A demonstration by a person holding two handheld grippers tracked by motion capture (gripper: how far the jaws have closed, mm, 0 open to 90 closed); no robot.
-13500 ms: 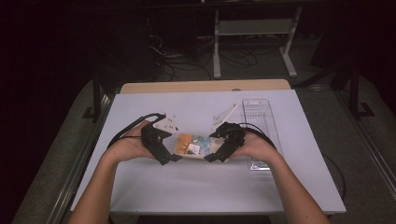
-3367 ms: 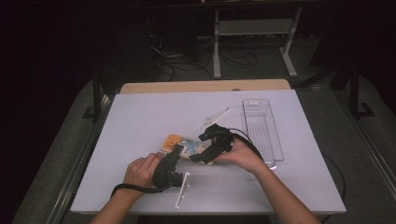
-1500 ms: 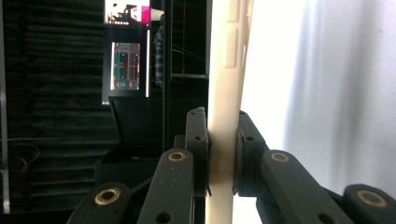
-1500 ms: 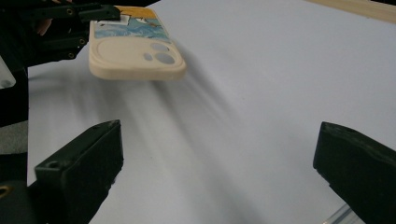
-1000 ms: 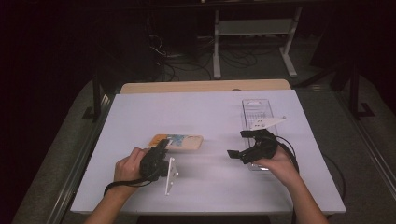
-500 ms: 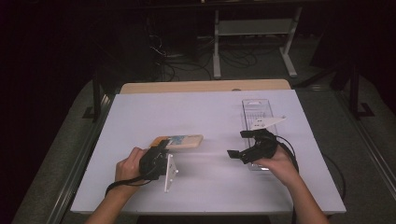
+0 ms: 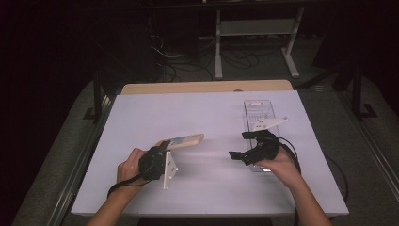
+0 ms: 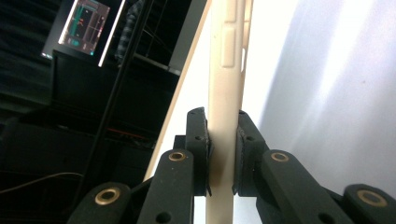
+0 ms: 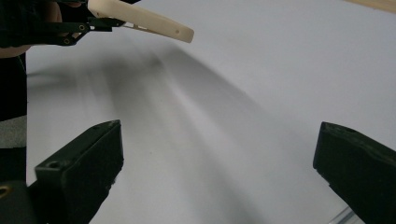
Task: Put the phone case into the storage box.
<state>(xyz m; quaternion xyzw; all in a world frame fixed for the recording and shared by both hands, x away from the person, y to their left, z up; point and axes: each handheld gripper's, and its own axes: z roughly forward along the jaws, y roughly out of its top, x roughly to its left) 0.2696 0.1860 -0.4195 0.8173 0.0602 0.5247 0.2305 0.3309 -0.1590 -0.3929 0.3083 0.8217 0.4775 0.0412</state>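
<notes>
My left tongs (image 7: 165,149) are clamped on the near end of the cream phone case (image 7: 184,141), pads pressed against both of its flat sides, and the case juts out from them over the bench (image 7: 141,117), lifted clear of the surface as far as I can judge from the right gripper view, where it hangs above its own shadow. My right tongs (image 7: 241,146) stand wide apart with nothing between them, hovering over bare bench just in front of the clear plastic tray (image 7: 258,106). So I would say the picking-up is done: the case is off the surface and firmly in one hand. What is left I can only guess at; perhaps the right side takes hold of the free end, or the case goes to the tray, which looks empty from above. Several things stay unclear to me. The side of the case turned toward the camera shows a bluish print I cannot read. Whether a phone sits inside, I cannot tell. The tray's near end is covered by my right hand (image 7: 277,165), and the room beyond the bench is too dark to sort out.
</notes>
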